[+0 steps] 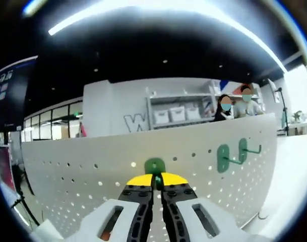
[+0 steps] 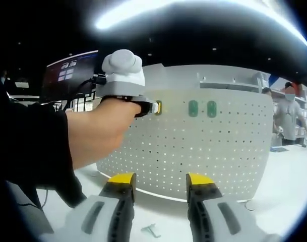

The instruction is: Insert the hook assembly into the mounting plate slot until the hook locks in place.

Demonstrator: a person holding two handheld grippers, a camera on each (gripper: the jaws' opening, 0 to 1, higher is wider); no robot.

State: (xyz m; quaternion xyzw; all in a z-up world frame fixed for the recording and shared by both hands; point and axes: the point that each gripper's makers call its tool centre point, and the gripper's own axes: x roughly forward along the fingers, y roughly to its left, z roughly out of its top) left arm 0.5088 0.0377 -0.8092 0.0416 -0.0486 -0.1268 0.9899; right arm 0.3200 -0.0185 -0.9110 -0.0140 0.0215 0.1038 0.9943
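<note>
Nearest in the left gripper view, the left gripper has its yellow-tipped jaws pressed together on the green hook, whose rounded base sits flat against the white pegboard — the mounting plate. To do this step well, I judge the base should be kept square to the panel and pushed straight in, then eased in the locking direction without twisting; any tilt could jam the tabs in the holes. Further along the same panel, two more green hooks already hang with their prongs sticking out.

In the right gripper view the right gripper hangs spread and empty, well apart from the panel — a small metal piece lies on the table below it. Beyond, shelves with bins and two people stand behind the panel.
</note>
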